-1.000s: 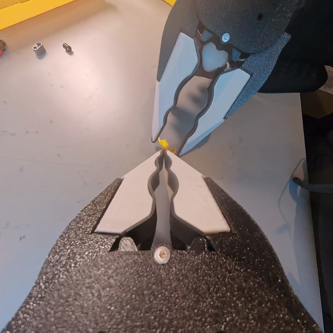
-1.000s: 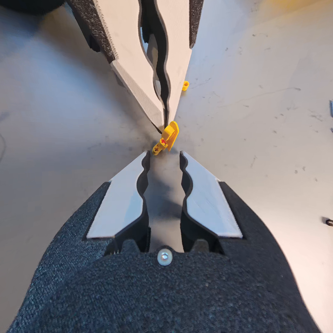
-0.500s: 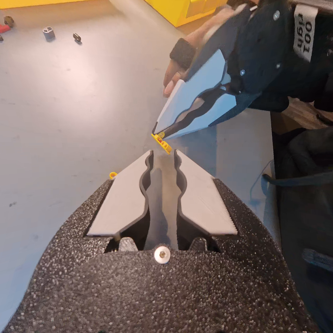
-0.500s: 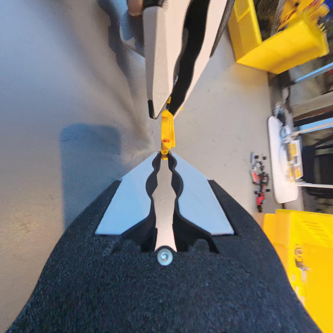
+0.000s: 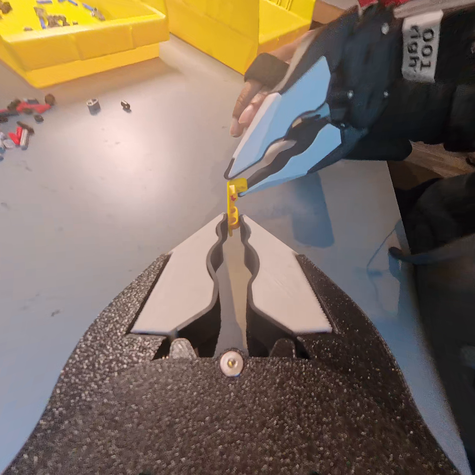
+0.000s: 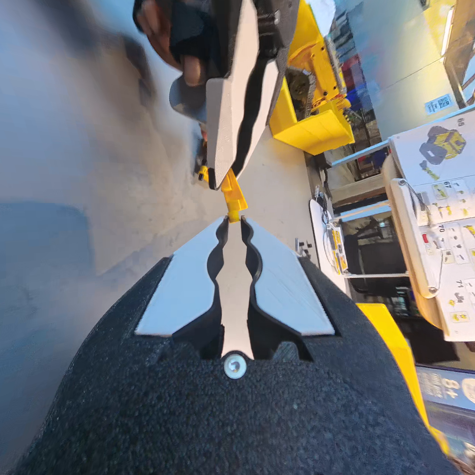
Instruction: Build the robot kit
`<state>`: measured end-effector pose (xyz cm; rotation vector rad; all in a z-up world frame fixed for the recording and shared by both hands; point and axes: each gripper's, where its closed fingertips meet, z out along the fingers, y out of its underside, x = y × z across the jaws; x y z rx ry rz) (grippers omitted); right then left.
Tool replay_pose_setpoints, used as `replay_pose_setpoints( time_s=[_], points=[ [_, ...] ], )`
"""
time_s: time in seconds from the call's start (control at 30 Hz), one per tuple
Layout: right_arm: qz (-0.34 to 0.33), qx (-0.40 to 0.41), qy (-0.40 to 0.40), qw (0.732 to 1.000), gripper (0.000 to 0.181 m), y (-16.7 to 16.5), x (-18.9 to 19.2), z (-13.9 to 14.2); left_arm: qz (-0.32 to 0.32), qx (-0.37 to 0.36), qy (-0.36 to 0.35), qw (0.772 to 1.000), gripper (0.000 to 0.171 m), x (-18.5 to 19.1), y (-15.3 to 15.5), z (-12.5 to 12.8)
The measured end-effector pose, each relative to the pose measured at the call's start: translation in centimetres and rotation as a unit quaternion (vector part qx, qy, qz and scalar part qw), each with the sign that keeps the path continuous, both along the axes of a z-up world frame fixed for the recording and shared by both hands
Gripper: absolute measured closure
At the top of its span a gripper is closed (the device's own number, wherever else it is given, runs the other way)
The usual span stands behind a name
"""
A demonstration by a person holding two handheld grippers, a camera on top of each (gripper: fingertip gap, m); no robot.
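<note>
Above the grey table (image 5: 128, 205), before yellow bins (image 5: 84, 43), our left gripper (image 5: 233, 218) clamps one end of a yellow beam (image 5: 233, 205); our right gripper (image 6: 234, 218) pinches the other.

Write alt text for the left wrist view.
The left tongs and the right tongs each pinch one end of a small yellow holed beam above a grey table. Yellow bins and scattered small parts lie at the far left.

Left gripper (image 5: 233, 219) and right gripper (image 6: 234, 218): speckled black housings, pale grey pointed fingers (image 5: 185, 277) with wavy black inner edges, one silver screw (image 5: 231, 363); black fingerless glove (image 5: 264, 70) worn.
</note>
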<state>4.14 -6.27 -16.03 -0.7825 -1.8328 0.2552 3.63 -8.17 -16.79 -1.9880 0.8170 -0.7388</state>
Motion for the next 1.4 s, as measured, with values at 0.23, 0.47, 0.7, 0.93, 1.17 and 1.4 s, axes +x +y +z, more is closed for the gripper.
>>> replay_pose_setpoints(
  time_s=[0.23,0.47,0.7,0.93,1.17,1.4],
  points=[
    [0.047,-0.187,0.055,0.980,0.160,-1.2,0.8,1.9,-0.054,0.111,0.032,0.992,0.165,0.5,-0.7,1.3],
    [0.074,-0.286,0.022,0.955,0.159,-2.7,1.1,1.3,-0.084,0.143,0.073,0.983,0.165,1.3,-1.4,0.4],
    [0.060,-0.304,-0.005,0.951,0.166,-2.8,0.9,0.3,-0.080,0.143,0.084,0.983,0.164,1.2,-1.2,0.1],
    [0.035,-0.330,-0.006,0.943,0.166,-2.1,0.6,0.0,-0.064,0.131,0.084,0.986,0.165,0.8,-0.8,0.1],
    [0.041,-0.308,-0.029,0.950,0.166,-2.4,0.7,-0.8,-0.079,0.142,0.103,0.981,0.164,0.8,-1.0,-0.2],
    [0.016,-0.340,-0.007,0.940,0.166,0.3,0.4,0.0,-0.031,0.097,0.132,0.986,0.137,-3.5,0.1,-0.7]
  ],
)
